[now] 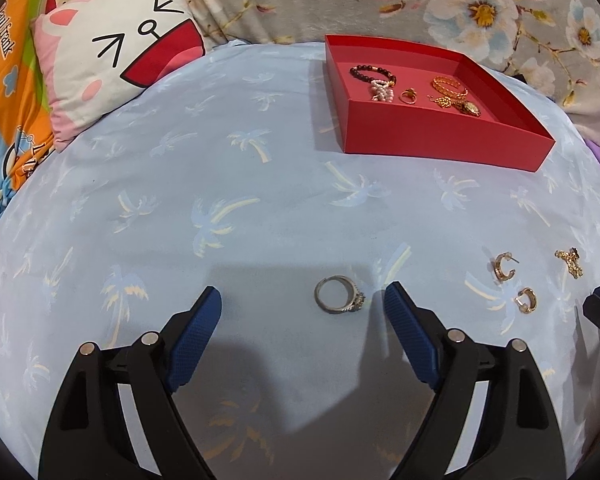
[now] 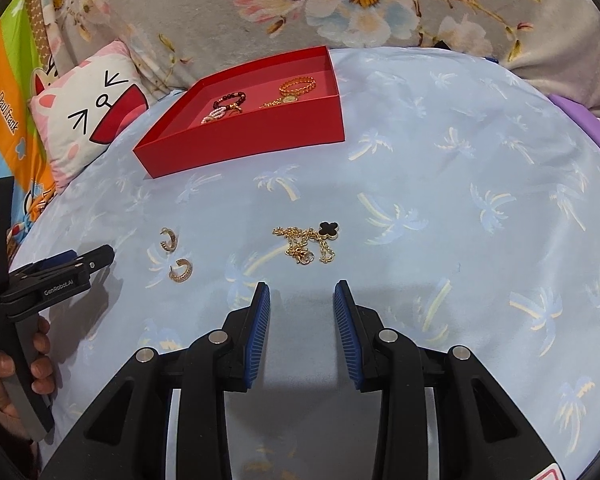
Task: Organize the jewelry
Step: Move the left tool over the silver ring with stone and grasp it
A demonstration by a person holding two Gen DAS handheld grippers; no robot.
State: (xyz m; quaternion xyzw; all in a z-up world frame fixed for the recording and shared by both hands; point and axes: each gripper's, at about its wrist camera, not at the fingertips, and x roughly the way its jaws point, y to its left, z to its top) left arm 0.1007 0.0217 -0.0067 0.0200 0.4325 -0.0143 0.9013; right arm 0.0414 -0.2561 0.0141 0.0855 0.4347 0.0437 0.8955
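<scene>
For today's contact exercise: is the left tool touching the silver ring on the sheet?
Apart. The left wrist view shows the left tool open, with bare blue sheet between each pad and the silver ring.

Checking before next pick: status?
Left gripper open around silver ring. Right gripper open, empty, short of gold clover chain. Red tray unobstructed.

Ring (image 1: 339, 295) between left tool (image 1: 302, 306) fingers, earrings (image 1: 505, 267) to its right, tray (image 1: 440, 136) behind
</scene>
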